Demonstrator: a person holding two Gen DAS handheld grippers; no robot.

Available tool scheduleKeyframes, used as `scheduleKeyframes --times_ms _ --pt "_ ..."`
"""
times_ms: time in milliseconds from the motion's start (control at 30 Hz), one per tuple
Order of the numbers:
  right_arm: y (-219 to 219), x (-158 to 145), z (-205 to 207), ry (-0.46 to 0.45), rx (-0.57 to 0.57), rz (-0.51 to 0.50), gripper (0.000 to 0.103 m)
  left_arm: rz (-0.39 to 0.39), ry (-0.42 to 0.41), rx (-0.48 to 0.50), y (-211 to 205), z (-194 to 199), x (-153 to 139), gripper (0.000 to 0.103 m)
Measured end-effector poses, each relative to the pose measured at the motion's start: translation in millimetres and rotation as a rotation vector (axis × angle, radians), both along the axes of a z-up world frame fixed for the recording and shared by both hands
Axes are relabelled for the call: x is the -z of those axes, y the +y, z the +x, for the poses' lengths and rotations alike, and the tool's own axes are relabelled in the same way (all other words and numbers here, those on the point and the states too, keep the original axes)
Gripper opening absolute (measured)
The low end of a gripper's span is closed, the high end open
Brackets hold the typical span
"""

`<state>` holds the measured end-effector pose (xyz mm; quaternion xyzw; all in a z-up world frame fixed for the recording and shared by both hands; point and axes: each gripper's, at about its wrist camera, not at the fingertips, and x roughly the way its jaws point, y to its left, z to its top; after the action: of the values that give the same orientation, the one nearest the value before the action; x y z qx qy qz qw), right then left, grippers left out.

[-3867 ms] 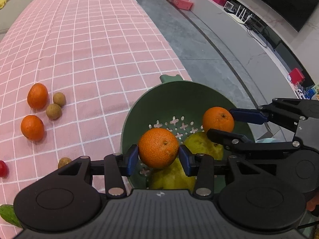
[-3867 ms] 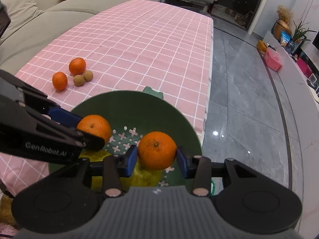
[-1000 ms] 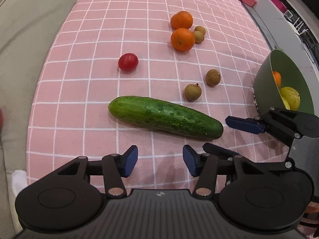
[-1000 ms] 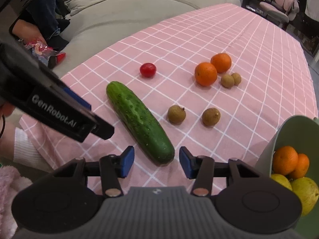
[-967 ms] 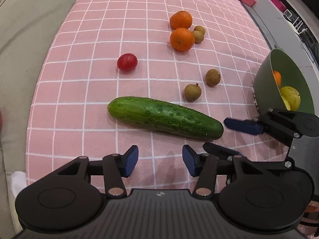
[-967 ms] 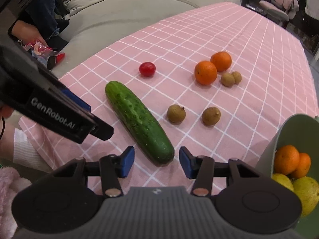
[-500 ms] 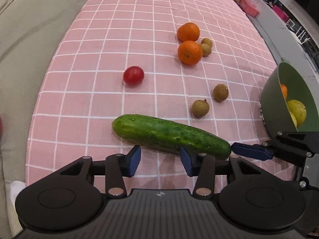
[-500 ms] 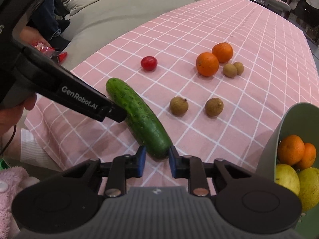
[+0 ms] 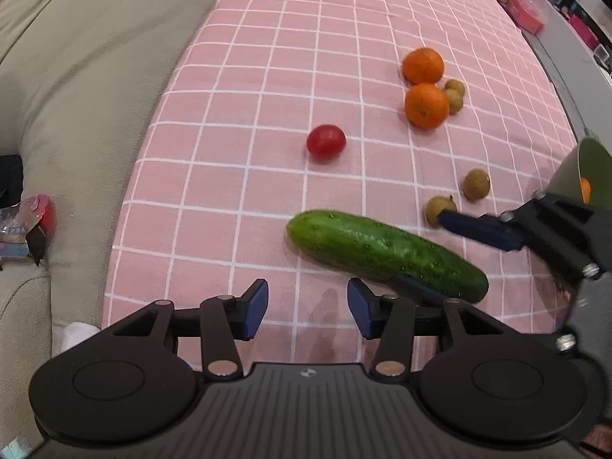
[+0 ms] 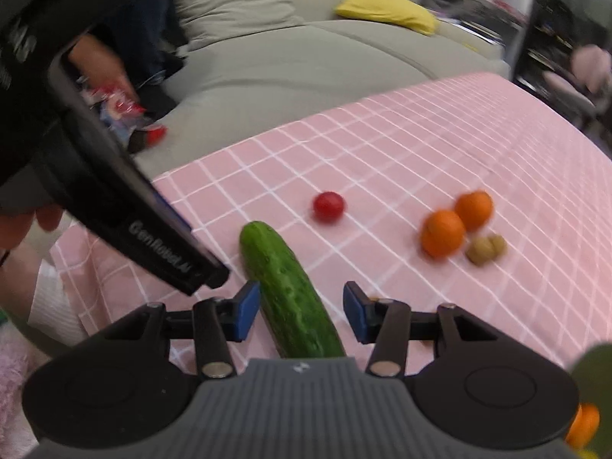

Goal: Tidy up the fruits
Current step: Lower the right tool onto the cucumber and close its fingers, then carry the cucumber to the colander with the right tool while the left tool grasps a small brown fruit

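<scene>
Cucumber: lying flat on the pink cloth, near the close edge, far from the green bowl. Reaching across one end of it with the right gripper, one finger on each side. Opening those jaws right now, with the cucumber between the blue pads but not squeezed, leaving a little gap on both sides. Opening the left gripper too, holding nothing, hanging over bare cloth just beside the cucumber's other end. Maybe bringing both close because of the long, heavy shape, but only guessing.

Seeing more of the table from the left side: the red tomato, two oranges touching, small brown fruits, and an orange peeking out of the bowl. Hiding one right finger behind the cucumber there, though. Showing the gaps beside the pads only from the right side, plus a sofa with a yellow cushion. Looking blurry there, so not telling the small brown fruits apart.
</scene>
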<state>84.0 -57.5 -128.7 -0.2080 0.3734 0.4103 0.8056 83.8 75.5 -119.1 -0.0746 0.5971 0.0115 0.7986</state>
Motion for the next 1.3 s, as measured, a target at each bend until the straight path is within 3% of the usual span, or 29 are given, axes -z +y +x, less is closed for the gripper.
scheduleKeyframes --times_ms 500,733,900,1067,1300 --pt "16 25 3 -0.005 -0.042 -0.078 0.041 -0.002 -0.063 -0.013 -2 7 -9 0.057" --pt "-13 0 3 0.041 0.093 -0.013 0.039 -0.061 -0.193 -0.002 -2 6 -27 0.057" --pt "-50 -18 7 0.076 0.281 0.019 0.039 -0.1 -0.272 0.056 -15 8 -30 0.057" --pt "-85 -25 16 0.154 0.495 0.057 0.039 -0.15 -0.285 0.164 -38 14 -19 0.057" --pt "-97 -32 17 0.162 0.587 0.106 0.039 -0.14 -0.283 0.239 -66 20 7 0.054"
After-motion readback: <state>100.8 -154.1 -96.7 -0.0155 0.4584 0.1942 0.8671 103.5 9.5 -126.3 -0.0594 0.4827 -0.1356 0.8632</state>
